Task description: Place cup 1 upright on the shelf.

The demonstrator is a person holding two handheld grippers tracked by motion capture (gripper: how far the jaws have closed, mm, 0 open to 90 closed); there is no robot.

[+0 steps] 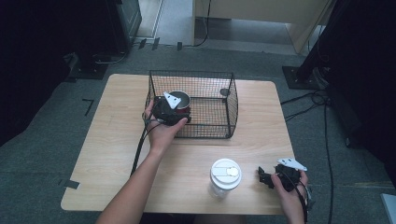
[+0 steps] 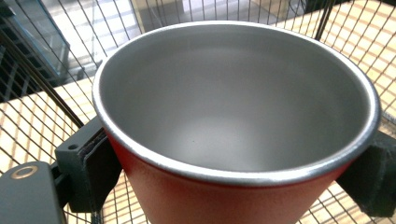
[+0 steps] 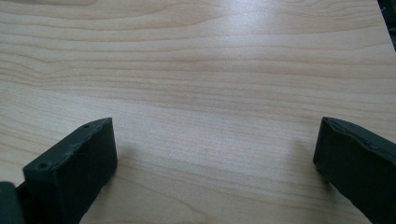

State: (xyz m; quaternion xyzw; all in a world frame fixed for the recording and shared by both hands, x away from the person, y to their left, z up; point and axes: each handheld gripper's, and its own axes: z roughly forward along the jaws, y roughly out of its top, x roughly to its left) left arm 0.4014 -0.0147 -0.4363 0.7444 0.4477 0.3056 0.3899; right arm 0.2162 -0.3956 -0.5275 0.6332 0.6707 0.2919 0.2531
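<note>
A red metal cup (image 2: 233,140) with a bare steel inside sits between the jaws of my left gripper (image 2: 233,168), which is shut on its sides. In the high view that left gripper (image 1: 173,108) holds the red cup (image 1: 180,99) at the front left of the black wire basket (image 1: 219,84), over its rim. My right gripper (image 1: 268,177) rests low at the table's front right, jaws wide apart. In the right gripper view the right gripper (image 3: 215,158) is open over bare wood with nothing between its jaws.
A clear jar with a white lid (image 1: 225,175) stands near the front edge, just left of the right gripper. The wooden table (image 1: 116,135) has bare surface at its left. Cables and stand bases lie on the floor around it.
</note>
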